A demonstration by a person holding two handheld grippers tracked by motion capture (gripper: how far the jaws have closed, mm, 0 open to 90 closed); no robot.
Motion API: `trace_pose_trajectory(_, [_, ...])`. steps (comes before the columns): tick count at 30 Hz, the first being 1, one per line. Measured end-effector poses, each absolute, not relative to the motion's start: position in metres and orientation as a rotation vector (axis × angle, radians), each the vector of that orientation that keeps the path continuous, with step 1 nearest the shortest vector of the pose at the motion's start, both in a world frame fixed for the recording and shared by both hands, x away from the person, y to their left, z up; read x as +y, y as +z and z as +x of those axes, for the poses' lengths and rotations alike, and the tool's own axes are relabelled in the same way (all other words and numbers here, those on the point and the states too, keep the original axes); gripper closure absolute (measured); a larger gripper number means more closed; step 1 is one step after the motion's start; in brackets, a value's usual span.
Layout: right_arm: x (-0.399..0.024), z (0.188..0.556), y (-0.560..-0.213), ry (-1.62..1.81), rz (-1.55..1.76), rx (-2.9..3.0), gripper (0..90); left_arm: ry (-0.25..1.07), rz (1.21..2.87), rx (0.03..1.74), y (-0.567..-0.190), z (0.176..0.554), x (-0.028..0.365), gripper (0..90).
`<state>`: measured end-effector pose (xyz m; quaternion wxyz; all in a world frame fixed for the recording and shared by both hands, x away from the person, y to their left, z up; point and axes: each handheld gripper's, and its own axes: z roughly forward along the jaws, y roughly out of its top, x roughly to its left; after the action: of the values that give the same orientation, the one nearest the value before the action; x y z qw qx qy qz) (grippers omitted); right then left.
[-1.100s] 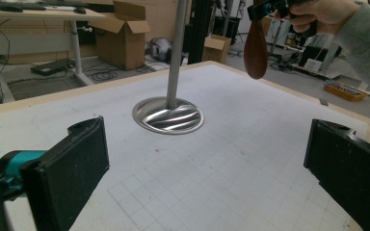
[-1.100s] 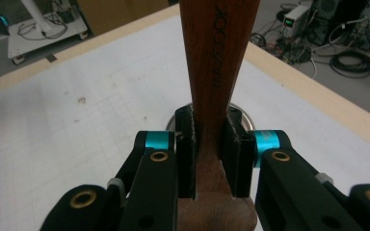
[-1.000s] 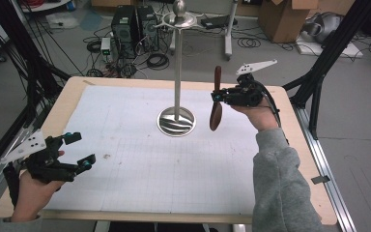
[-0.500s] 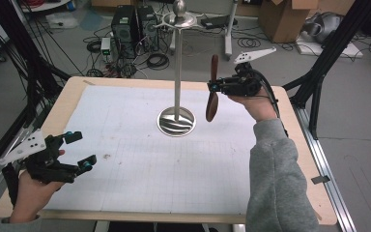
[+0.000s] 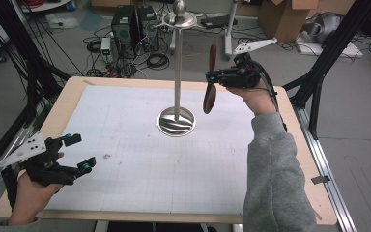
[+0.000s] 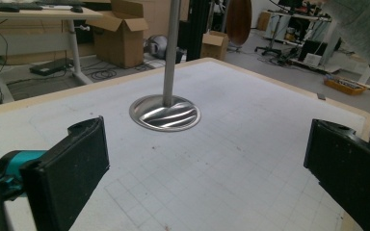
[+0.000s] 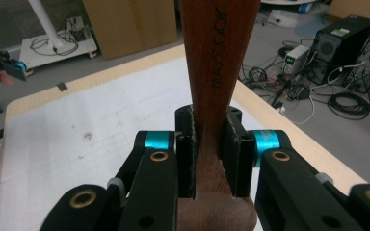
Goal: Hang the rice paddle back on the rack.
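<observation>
In the high view the right hand-held gripper (image 5: 214, 77) is clamping a dark wooden spoon (image 5: 210, 82) upright beside the tall metal stand (image 5: 177, 63) above the counter (image 5: 72, 94), while the left hand-held gripper (image 5: 77, 152) is hovering wide open and empty; in the left gripper view its pads (image 6: 72, 166) are standing wide apart, and in the right gripper view the pads (image 7: 185, 149) are pressing the spoon's handle.

Brown wooden spoon (image 5: 210, 94), black jaws w/ teal accents, silver stand (image 5: 176, 121).

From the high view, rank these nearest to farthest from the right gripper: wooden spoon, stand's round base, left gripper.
1. Wooden spoon: clamped in the right gripper, its bowl hanging down above the table's far right.
2. Stand's round base: at the table's middle, to the left of that gripper and nearer the person.
3. Left gripper: at the near left corner, jaws open.
</observation>
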<state>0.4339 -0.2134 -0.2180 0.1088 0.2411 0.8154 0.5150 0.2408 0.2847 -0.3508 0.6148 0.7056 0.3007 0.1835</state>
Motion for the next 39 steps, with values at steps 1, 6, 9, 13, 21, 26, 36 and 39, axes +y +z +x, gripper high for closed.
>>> trace_pose_trajectory(1, [-0.213,0.434,-0.217,1.518,0.713,2.393,77.5,0.423,1.624,0.696,-0.351,0.24,0.285,2.3])
trace_pose_trajectory(6, [-0.212,0.438,-0.215,1.531,0.716,2.382,77.5,0.466,1.628,0.698,-0.353,0.239,0.288,2.3])
trace_pose_trajectory(9, [-0.211,0.441,-0.217,1.511,0.725,2.386,77.6,0.47,1.631,0.708,-0.354,0.239,0.29,2.3])
trace_pose_trajectory(13, [-0.214,0.444,-0.216,1.537,0.745,2.373,77.5,0.466,1.635,0.709,-0.356,0.239,0.29,2.3])
trace_pose_trajectory(21, [-0.209,0.445,-0.205,1.516,0.732,2.37,77.6,0.454,1.638,0.712,-0.359,0.24,0.287,2.3])
trace_pose_trajectory(26, [-0.208,0.446,-0.2,1.508,0.741,2.354,77.6,0.45,1.658,0.715,-0.361,0.241,0.285,2.3])
trace_pose_trajectory(36, [-0.2,0.445,-0.19,1.508,0.708,2.344,77.6,0.448,1.665,0.723,-0.364,0.241,0.285,2.3])
trace_pose_trajectory(39, [-0.201,0.444,-0.187,1.52,0.712,2.323,77.6,0.445,1.667,0.723,-0.365,0.241,0.285,2.3])
